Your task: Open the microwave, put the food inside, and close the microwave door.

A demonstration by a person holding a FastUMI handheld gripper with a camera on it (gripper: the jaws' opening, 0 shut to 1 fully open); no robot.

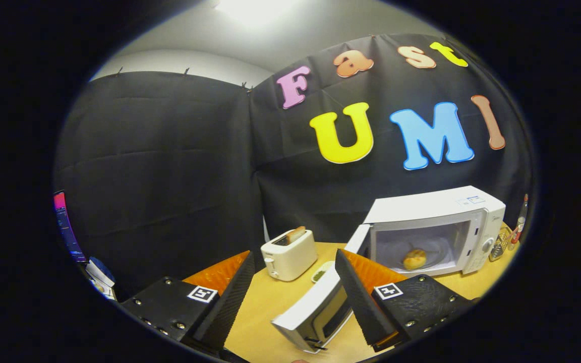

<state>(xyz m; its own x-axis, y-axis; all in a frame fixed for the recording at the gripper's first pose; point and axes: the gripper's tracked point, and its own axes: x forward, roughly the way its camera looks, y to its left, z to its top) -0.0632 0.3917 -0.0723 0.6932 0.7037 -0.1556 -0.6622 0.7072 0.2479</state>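
Claw [290,287]: I see it spread wide, empty.
Microwave [437,227]: at 2 o'clock, door [315,310] swung open between fingers.
Food [414,259]: inside.

The camera sits on the gripper [290,292] and looks forward along its two fingers, which are spread apart at about 6 o'clock. It looks from above the table [270,302], tipped down a little. The microwave [437,227] is near, up at about 2 o'clock from the fingers, and its open door [315,312] swings in close between them. The toaster [289,254] stands straight ahead at 12 o'clock (a bit farther off). Behind it all hangs the booth wall [169,166].
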